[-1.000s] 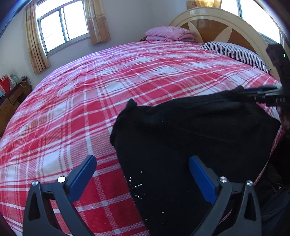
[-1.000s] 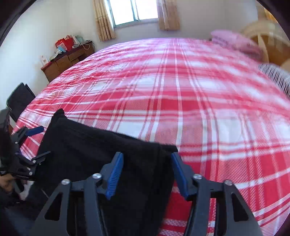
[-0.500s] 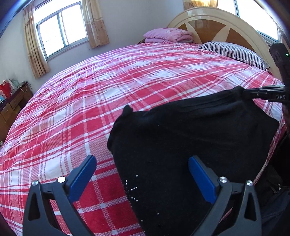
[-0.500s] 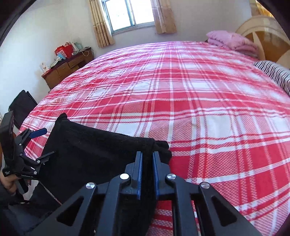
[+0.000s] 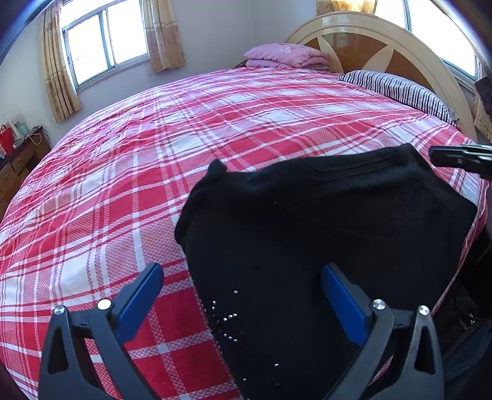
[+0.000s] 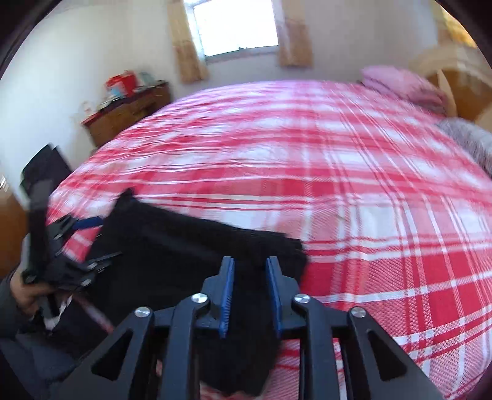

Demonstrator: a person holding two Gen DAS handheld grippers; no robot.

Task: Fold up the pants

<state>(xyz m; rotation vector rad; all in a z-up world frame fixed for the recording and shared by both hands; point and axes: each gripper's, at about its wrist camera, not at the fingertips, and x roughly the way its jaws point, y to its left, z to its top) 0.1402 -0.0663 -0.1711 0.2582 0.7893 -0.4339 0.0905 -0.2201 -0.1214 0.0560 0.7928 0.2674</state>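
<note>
Black pants [image 5: 323,234] with small silver studs lie folded on the near edge of the red plaid bed [image 5: 184,147]. My left gripper [image 5: 243,286] is open above the pants' left edge, holding nothing. In the right wrist view the pants [image 6: 184,249] show again. My right gripper [image 6: 249,277] is partly open over the pants' right corner, its blue pads a small gap apart with black cloth between them. Its tip shows at the right edge of the left wrist view [image 5: 455,158], just off the pants' far corner. The right view is blurred.
A striped pillow [image 5: 399,89] and folded pink bedding [image 5: 286,55] lie by the wooden headboard [image 5: 369,40]. A wooden dresser [image 6: 129,114] stands against the far wall under a curtained window [image 6: 236,27]. The bed's edge runs below the pants.
My right gripper closed on the pants' corner half a second ago and has since opened a little and drawn back. The left gripper stayed open and barely moved.
</note>
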